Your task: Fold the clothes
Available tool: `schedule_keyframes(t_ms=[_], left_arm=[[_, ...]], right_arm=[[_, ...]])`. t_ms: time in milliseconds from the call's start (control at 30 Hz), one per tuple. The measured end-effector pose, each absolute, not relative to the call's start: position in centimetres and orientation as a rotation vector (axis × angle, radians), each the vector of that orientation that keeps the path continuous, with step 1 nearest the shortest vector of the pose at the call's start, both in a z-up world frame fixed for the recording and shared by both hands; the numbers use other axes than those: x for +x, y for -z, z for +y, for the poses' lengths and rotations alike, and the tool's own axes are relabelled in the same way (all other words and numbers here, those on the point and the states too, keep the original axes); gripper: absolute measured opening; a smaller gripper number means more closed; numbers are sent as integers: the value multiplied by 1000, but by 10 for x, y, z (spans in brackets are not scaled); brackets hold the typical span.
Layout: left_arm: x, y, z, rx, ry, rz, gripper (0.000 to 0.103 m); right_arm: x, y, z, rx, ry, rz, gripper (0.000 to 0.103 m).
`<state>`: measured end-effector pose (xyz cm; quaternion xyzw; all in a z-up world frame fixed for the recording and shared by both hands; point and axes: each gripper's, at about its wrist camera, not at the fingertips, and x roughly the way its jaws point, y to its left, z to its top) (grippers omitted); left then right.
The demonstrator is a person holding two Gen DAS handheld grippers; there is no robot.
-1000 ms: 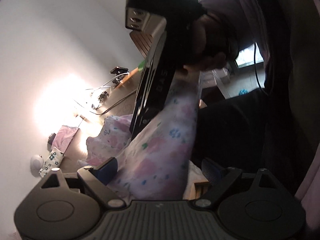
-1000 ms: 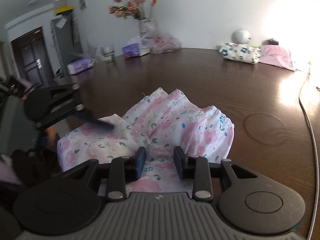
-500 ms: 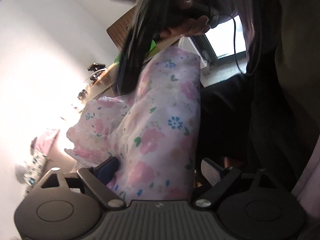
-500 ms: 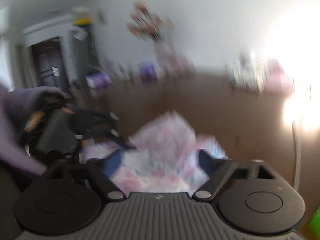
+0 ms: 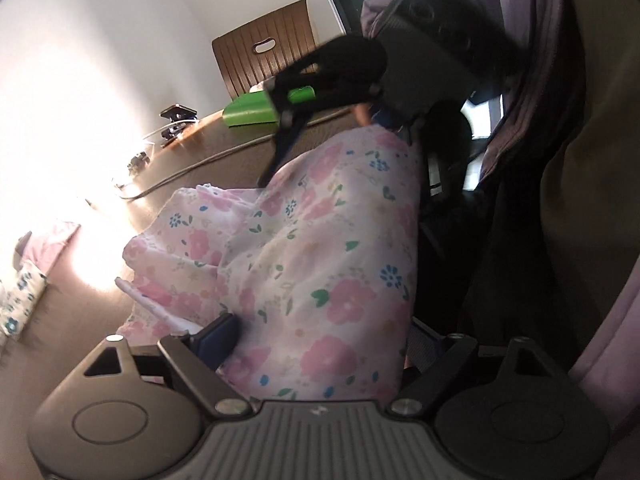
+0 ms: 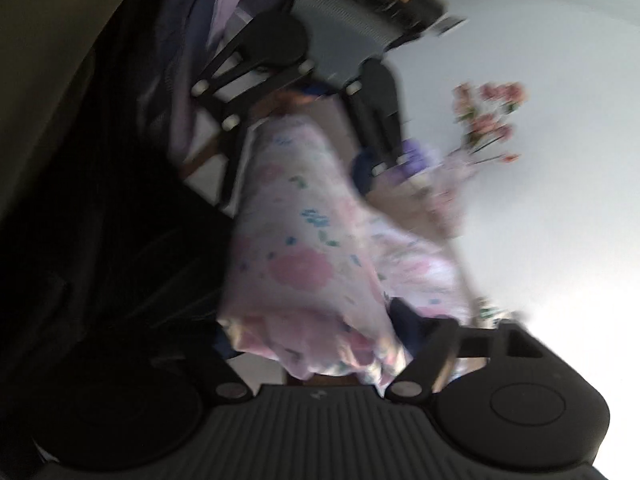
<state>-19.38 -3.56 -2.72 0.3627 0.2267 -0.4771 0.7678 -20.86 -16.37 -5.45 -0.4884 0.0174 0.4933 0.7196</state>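
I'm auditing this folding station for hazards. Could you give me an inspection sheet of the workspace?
Surface: brown wooden table, strong glare at one end.
Job's things: floral garment partly on the table, stretched between both grippers; folded cloths at the far end.
Clutter: green box.
Grippers: left gripper open, garment between its fingers; right gripper jaws closing, garment between them.
Cables: cable trailing across the table.
Surroundings: wooden chair, flowers, white wall.

**Both grippers tilted, jaws narrowing**

The left gripper (image 5: 320,340) points downward, its jaws wide apart and closing, with floral cloth between them. The right gripper (image 6: 316,332), rolled sideways in a blurred view, has its jaws closing with the same cloth bunched between them. Purple sleeves show behind each.
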Motion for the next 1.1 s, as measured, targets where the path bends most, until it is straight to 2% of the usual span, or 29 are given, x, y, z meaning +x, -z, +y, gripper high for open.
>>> schedule_keyframes(t_ms=[100,233,267,300,400,533,567,667,833,967,1033,1100], left_arm=[[-192,22,-33,740,1054,517,81],[-195,14,-28,693,1110,554,78],[-196,11,-26,668,1133,568,75],[-193,7,-22,618,1159,587,70],[-179,-7,-6,420,1228,649,58],[-152,-12,19,51,1197,718,56],[-145,-11,25,-58,1172,732,56],[-123,1,37,-365,1094,797,54],[-103,11,39,-519,868,891,56],[-96,14,54,-614,699,908,55],[-98,14,54,-613,669,885,58],[-101,8,50,-569,657,863,65]], right_arm=[[-194,34,-170,-898,-1178,187,60],[-163,8,-187,-542,-1326,452,43],[-153,4,-192,-458,-1365,519,36],[-144,0,-197,-374,-1401,586,33],[-112,2,-210,-106,-1435,788,33],[-79,9,-226,237,-1395,954,35],[-74,12,-231,315,-1376,974,44],[-61,19,-244,491,-1275,1031,52],[-59,16,-257,574,-1093,1067,56],[-72,5,-264,501,-883,970,56],[-80,0,-261,431,-814,929,56],[-92,-5,-256,352,-749,896,56]])
